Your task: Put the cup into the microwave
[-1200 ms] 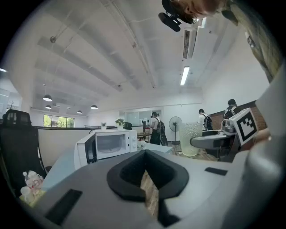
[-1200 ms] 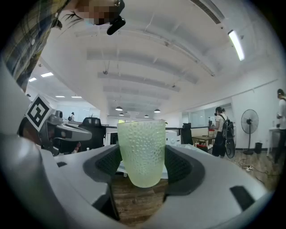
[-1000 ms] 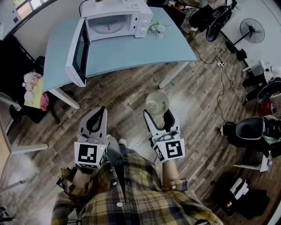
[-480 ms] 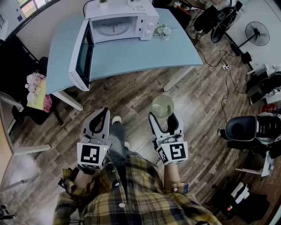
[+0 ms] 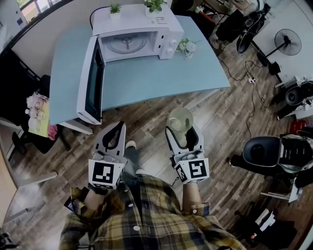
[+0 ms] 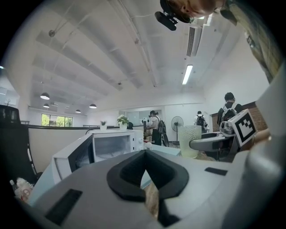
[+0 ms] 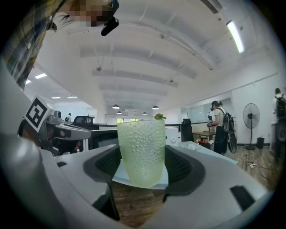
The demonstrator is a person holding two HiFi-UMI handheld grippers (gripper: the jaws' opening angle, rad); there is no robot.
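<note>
A pale green dimpled cup stands upright between the jaws of my right gripper, which is shut on it; in the right gripper view the cup fills the middle. The white microwave sits at the back of the light blue table, its door swung wide open to the left and the cavity with its turntable showing. My left gripper is shut and holds nothing, level with the right one, over the wooden floor in front of the table. The left gripper view shows the microwave ahead.
Small potted plants stand on the microwave and a flower bunch beside it. A black chair is at the right, a fan and cables at the back right. A stool with soft toys is at the left.
The table and microwave have come nearer and lower in the head view as I walk towards them. Both grippers keep their pose, the cup still held.
</note>
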